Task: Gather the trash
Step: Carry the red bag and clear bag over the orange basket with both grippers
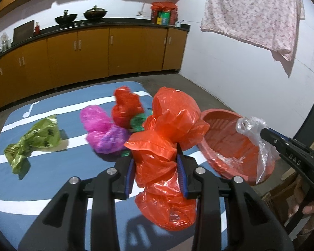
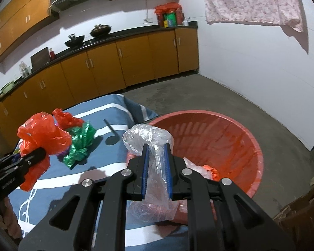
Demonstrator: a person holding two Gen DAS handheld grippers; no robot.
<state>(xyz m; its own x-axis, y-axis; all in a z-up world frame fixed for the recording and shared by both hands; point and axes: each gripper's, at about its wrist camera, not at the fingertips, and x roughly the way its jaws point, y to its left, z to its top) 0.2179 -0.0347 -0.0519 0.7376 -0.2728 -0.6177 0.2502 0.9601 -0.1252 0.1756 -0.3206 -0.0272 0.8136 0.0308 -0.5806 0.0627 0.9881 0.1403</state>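
Left wrist view: left claw [image 1: 157,165] pinches an orange plastic bag [image 1: 167,146], lifted clear of the blue striped cloth [image 1: 52,188] covering the bench. Still lying on the cloth: green-yellow bag [image 1: 34,140], magenta bag [image 1: 98,123], red bag [image 1: 126,108], and a green foil scrap [image 1: 138,122] partly hidden behind the orange one. Red basin [image 1: 224,138] sits just right of the cloth, right claw [image 1: 259,131] at its rim with a clear plastic bag [image 1: 251,129]. Right wrist view: right claw [image 2: 157,152] is pressed onto the clear plastic bag [image 2: 150,138], held just at the basin's [image 2: 240,142] near rim; some trash already lies inside. Left claw [image 2: 39,150] with the orange bag [image 2: 41,133] hangs above the cloth [image 2: 106,152]. Judgement: carry each bag well over the basin's middle before letting go, since light film drifts and may snag the pads. The basin's floor is largely blocked by the claw; whether it rests on the bench or something lower is unclear.
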